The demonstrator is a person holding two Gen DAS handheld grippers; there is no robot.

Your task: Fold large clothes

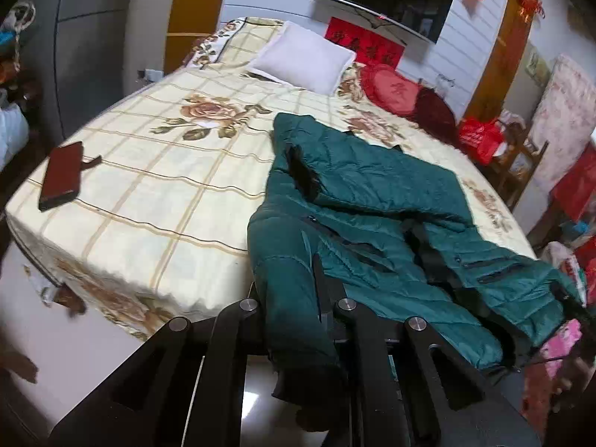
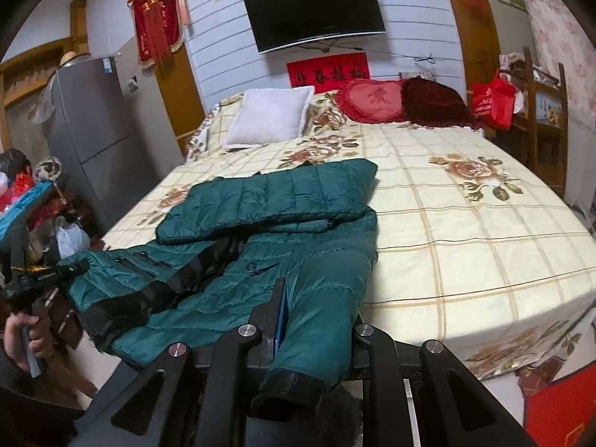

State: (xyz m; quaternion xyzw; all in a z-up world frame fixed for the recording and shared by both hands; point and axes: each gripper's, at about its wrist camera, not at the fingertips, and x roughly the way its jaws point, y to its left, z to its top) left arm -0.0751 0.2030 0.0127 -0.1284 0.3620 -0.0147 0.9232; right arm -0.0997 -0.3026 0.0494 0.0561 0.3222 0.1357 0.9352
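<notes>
Jacket: dark green quilted puffer jacket point(image 1: 372, 201) is lying spread across the near part of the floral checked bed point(image 1: 156, 171), ahead of both tools, one sleeve folded over its body.
Left tool: left tool point(image 1: 294, 313) is pinching a green sleeve hanging past the bed edge.
Right tool: right tool point(image 2: 316, 320) is pinching the other sleeve, black cuff point(image 2: 290, 391) drooping towards the camera.
Beyond: white square pillow point(image 2: 270, 117) is lying far ahead, near the wall.
</notes>
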